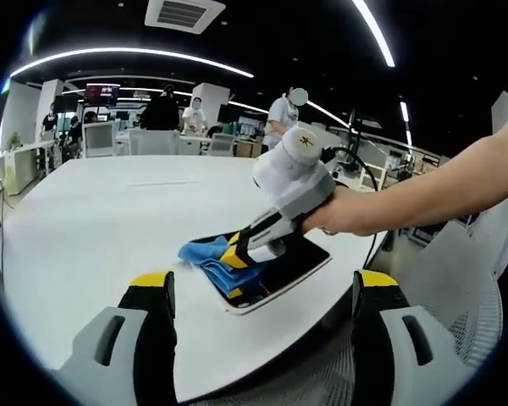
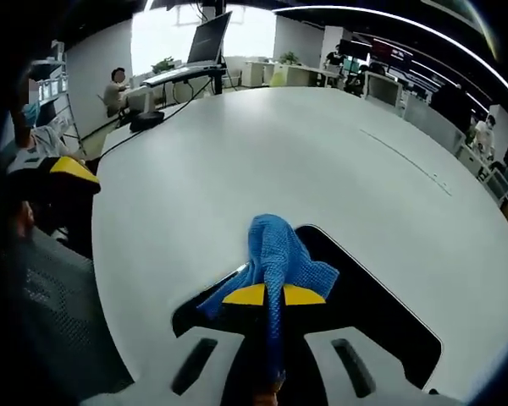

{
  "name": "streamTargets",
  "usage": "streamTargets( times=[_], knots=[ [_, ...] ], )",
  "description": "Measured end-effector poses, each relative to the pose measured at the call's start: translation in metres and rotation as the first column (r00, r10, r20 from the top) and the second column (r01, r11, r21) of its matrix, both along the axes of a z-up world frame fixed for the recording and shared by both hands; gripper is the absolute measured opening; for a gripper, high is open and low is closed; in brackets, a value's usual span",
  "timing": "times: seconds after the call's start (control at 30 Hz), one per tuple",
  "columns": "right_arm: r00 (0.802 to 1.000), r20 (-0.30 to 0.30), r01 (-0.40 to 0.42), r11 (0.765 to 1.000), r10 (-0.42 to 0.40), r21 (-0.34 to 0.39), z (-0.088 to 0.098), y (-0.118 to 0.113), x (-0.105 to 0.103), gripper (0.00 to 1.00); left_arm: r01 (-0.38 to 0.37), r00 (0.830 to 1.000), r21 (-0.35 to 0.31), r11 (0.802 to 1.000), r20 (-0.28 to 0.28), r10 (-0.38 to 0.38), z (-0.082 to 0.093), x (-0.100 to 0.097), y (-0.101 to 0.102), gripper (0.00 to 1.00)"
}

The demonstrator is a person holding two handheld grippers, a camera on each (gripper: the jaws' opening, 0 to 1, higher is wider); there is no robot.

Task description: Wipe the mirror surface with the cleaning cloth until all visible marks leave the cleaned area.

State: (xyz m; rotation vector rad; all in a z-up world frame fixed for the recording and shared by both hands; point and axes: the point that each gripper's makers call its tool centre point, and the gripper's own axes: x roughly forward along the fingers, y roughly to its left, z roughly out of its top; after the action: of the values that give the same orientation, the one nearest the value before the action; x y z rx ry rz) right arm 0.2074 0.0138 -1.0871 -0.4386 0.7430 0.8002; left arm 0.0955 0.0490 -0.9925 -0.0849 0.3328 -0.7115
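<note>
A dark mirror (image 1: pixel 303 259) with a white rim lies flat near the front edge of the white table (image 1: pixel 102 211). On the mirror's left end sits a bunched blue cleaning cloth (image 1: pixel 205 256). My right gripper (image 1: pixel 237 252), held by a hand that comes in from the right, presses down on it. In the right gripper view the right gripper (image 2: pixel 275 295) is shut on the cloth (image 2: pixel 279 249), above the mirror (image 2: pixel 381 304). My left gripper (image 1: pixel 264 281) stands wide open in front of the table edge, holding nothing. One of its yellow tips (image 2: pixel 68 169) peeks in at the left.
A mesh chair (image 2: pixel 51 313) stands beside the table edge. Several people (image 1: pixel 281 114) and desks are far behind the table. A laptop on a stand (image 2: pixel 205 38) and a cable are at the far end. Broad bare tabletop (image 2: pixel 279 144) lies beyond the mirror.
</note>
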Motion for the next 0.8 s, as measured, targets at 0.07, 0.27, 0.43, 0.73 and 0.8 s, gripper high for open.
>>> streamTargets(
  times=[0.07,0.27,0.43,0.73,0.8],
  knots=[
    [1.0,-0.003,0.014,1.0,-0.014,0.014,0.0,-0.002,0.0,0.0,0.0,1.0,0.001,1.0,-0.001,0.0,0.0,0.0,0.0,0.84],
    [0.999,-0.001,0.033,0.999,-0.033,0.016,0.001,-0.009,0.001,0.0,0.002,1.0,0.002,1.0,-0.004,-0.002,-0.001,0.0,0.0,0.84],
    [0.998,-0.005,0.056,0.998,-0.056,0.019,0.001,-0.02,0.001,0.0,0.001,1.0,0.003,1.0,-0.004,-0.001,-0.001,0.0,0.0,0.84],
    [0.995,-0.004,0.099,0.995,-0.099,0.019,0.001,-0.04,0.002,0.0,0.002,1.0,0.002,1.0,-0.005,-0.002,-0.001,0.0,0.0,0.84],
    [0.994,-0.005,0.112,0.994,-0.112,0.02,0.001,-0.046,0.003,0.0,0.003,1.0,0.003,1.0,-0.007,-0.003,-0.001,0.0,-0.001,0.84]
  ],
)
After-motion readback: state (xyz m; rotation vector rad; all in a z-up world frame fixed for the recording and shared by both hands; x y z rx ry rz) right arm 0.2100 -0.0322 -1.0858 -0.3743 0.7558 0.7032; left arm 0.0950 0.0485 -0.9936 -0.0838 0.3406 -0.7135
